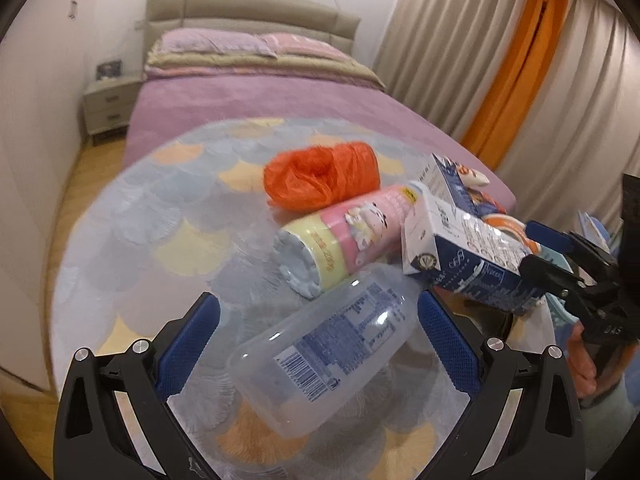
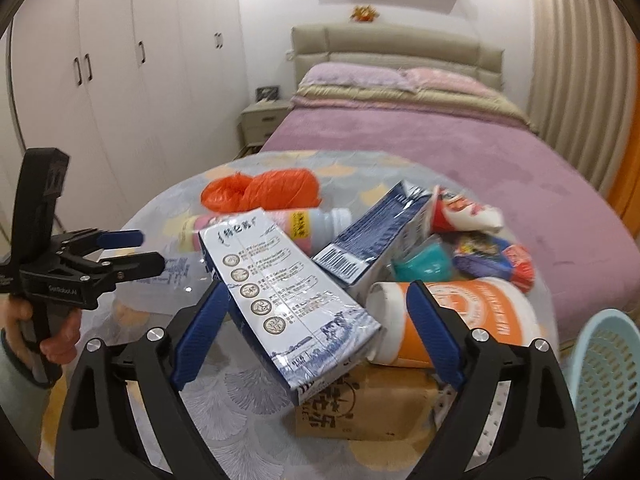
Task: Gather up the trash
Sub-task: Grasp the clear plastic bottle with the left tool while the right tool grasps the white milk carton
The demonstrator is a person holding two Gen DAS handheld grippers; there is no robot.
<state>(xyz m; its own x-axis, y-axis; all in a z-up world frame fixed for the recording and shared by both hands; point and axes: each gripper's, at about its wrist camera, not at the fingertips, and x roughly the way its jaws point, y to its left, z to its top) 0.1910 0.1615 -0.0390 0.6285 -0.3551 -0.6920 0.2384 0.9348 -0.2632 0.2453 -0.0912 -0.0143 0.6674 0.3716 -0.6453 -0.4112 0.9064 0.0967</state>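
Observation:
A clear plastic bottle (image 1: 320, 360) lies on its side on the round table (image 1: 140, 232), between the fingers of my open left gripper (image 1: 320, 344); neither pad presses it. A white-and-blue milk carton (image 2: 288, 304) lies tilted between the pads of my right gripper (image 2: 320, 332). The left pad touches its edge and the right pad stands apart, so the gripper is open. Behind lie an orange plastic bag (image 1: 320, 178), a pink-and-yellow bottle (image 1: 340, 236) and a second, dark blue carton (image 2: 368, 236). A hand holds the left gripper (image 2: 132, 252) at the left.
An orange-and-white cup (image 2: 480, 320), a teal cup (image 2: 424, 264), snack wrappers (image 2: 492, 260) and a brown cardboard box (image 2: 360, 408) crowd the table's right side. A light blue perforated basket (image 2: 608, 392) stands at the lower right. A purple bed (image 1: 260, 100) lies beyond the table.

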